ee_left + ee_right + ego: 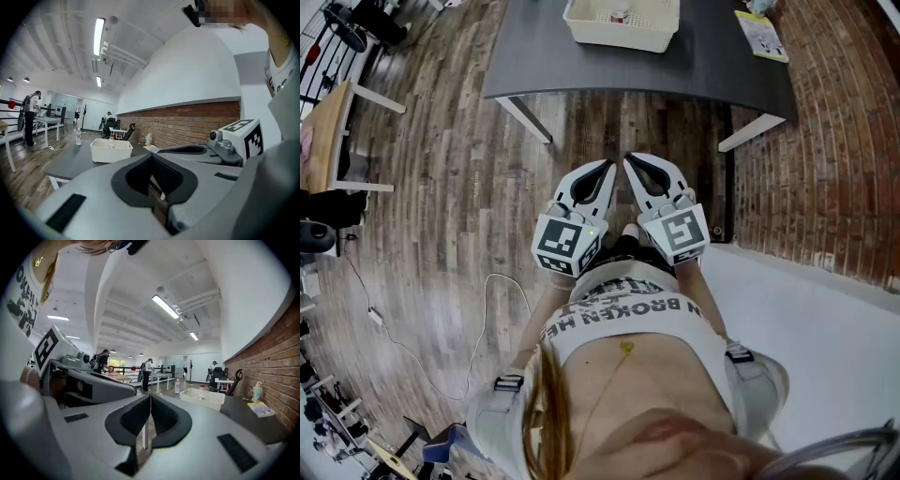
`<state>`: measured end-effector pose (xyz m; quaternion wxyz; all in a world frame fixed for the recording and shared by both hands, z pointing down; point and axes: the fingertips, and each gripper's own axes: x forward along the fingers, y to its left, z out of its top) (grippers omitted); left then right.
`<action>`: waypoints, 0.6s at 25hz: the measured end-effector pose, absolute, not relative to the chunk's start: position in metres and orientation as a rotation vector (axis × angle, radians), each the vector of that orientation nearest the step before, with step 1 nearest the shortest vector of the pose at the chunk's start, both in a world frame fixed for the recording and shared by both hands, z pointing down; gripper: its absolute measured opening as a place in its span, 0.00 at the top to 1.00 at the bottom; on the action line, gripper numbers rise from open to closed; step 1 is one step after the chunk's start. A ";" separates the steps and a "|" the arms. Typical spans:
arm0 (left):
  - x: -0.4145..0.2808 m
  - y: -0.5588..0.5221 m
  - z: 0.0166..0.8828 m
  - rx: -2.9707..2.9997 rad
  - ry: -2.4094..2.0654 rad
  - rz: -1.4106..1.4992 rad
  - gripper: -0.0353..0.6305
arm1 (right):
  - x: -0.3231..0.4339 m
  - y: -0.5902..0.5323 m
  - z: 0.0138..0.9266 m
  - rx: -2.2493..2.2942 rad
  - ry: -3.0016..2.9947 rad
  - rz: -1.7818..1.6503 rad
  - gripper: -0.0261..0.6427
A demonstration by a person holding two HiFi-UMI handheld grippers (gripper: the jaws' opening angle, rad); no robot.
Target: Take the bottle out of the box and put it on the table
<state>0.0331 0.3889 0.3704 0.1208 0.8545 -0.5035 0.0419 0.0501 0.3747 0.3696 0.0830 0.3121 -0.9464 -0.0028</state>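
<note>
Probably light and slick, the small clear red-capped plastic bottle (620,15) (well ahead of the closed, empty left gripper (607,167) and right gripper (630,161)) wants a hold below its cap.

Left gripper (607,167), right gripper (629,159) closed (empty)

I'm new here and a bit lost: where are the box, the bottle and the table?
box (619,39), head view, its front wall.
bottle (620,15), head view, its red cap.
table (544,56), head view, bare grey top.
</note>
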 end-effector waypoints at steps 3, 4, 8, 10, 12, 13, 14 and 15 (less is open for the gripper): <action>0.041 0.390 0.371 2.494 -1.473 0.111 0.95 | 0.058 0.378 0.369 0.923 -2.858 0.023 0.94; 0.044 0.390 0.371 2.491 -1.474 0.109 0.95 | 0.061 0.379 0.371 0.915 -2.862 0.026 0.94; 0.054 0.393 0.376 2.474 -1.485 0.115 0.95 | 0.071 0.382 0.375 0.875 -2.873 0.035 0.94; 0.057 0.395 0.379 2.466 -1.491 0.122 0.95 | 0.075 0.384 0.375 0.867 -2.886 0.037 0.94; 0.058 0.396 0.383 2.451 -1.495 0.125 0.95 | 0.076 0.385 0.376 0.857 -2.890 0.037 0.94; 0.059 0.396 0.385 2.441 -1.497 0.123 0.95 | 0.077 0.385 0.377 0.853 -2.890 0.037 0.94; 0.059 0.396 0.386 2.430 -1.500 0.123 0.95 | 0.078 0.385 0.378 0.850 -2.890 0.038 0.94; 0.059 0.396 0.388 2.420 -1.505 0.128 0.95 | 0.079 0.385 0.378 0.852 -2.890 0.040 0.94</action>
